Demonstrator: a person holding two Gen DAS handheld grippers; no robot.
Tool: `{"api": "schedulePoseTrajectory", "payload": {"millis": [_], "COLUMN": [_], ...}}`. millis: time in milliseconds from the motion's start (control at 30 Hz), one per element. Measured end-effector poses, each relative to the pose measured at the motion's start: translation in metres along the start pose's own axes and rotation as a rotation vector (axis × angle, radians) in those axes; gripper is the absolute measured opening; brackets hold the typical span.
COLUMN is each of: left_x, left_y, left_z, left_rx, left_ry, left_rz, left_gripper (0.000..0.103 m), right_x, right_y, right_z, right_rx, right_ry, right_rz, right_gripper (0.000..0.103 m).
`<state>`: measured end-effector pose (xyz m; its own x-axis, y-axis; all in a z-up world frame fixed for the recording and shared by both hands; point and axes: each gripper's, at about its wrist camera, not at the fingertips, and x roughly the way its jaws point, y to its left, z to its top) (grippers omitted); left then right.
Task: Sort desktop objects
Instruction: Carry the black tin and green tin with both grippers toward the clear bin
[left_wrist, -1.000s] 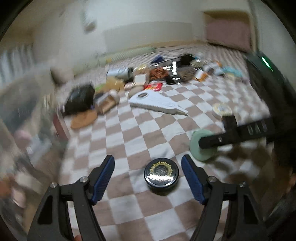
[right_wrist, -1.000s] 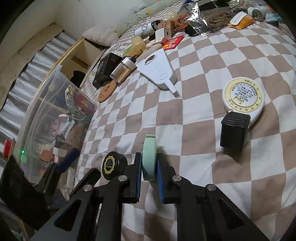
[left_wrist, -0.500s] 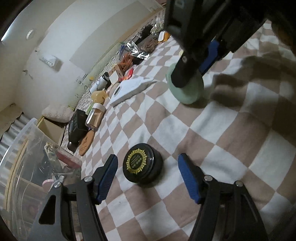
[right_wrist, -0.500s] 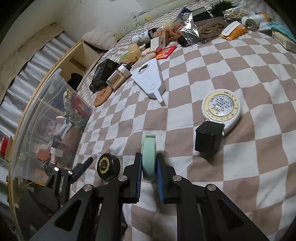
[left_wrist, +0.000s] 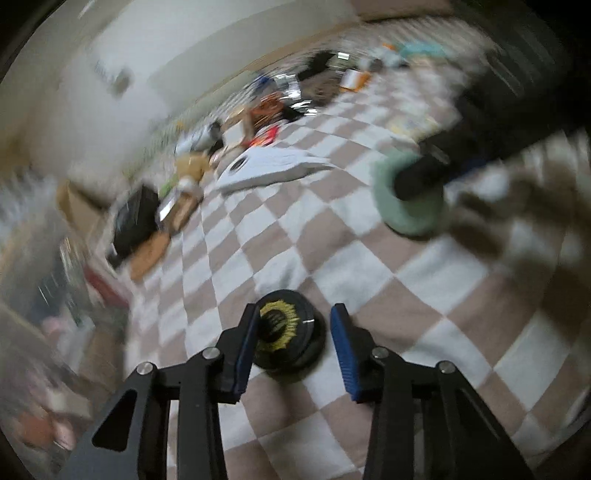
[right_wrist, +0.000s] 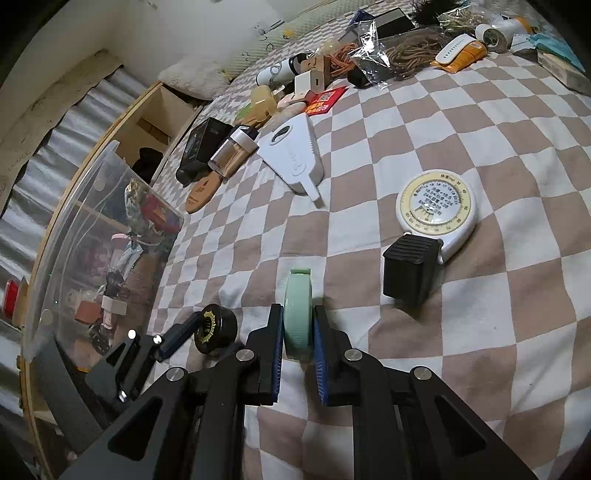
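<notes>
Clutter on a checked bedspread (right_wrist: 461, 122)

Right claw (right_wrist: 297, 363) grips a green disc (right_wrist: 297, 314) upright at near centre; left claw (left_wrist: 293, 345), closing, straddles a black tin (left_wrist: 286, 328), grip unclear. Clear bin (right_wrist: 96, 229) stands left.

Motion blur smears the left wrist view — the far clutter pile (left_wrist: 280, 99) is unreadable; the round black gold-crested tin (left_wrist: 286, 332) is partly hidden behind a blue pad.

Black round tin (left_wrist: 286, 334) with gold emblem, tilted on the checkered cloth (left_wrist: 369, 266); mint-green disc-shaped case (right_wrist: 297, 314) upright on edge, just beside it.
</notes>
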<state>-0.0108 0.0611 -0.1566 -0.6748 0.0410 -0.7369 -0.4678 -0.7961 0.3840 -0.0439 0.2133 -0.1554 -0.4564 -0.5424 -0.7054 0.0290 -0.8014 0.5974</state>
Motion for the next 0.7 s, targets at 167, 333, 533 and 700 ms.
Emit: {"api": "schedulePoseTrajectory", "payload": {"millis": [167, 333, 533, 700], "left_x": [0.002, 0.010, 0.009, 0.010], "left_y": [0.061, 0.098, 0.112, 0.128], "left_z": [-0.005, -0.021, -0.029, -0.034], "left_rx": [-0.386, -0.646, -0.766, -0.811], "left_ry": [0.025, 0.041, 0.035, 0.013], "left_rz": [-0.236, -0.382, -0.430, -0.421], "left_gripper": [0.039, 0.039, 0.042, 0.042], "right_x": [0.004, 0.016, 0.033, 0.055], "right_y": [0.010, 0.026, 0.056, 0.072], "right_z": [-0.001, -0.007, -0.007, -0.003], "right_rx": [-0.024, -0.056, -0.129, -0.119], "right_ry": [0.013, 0.050, 0.080, 0.125], "right_rz": [0.017, 0.050, 0.051, 0.103], "right_gripper": [0.016, 0.016, 0.016, 0.016]}}
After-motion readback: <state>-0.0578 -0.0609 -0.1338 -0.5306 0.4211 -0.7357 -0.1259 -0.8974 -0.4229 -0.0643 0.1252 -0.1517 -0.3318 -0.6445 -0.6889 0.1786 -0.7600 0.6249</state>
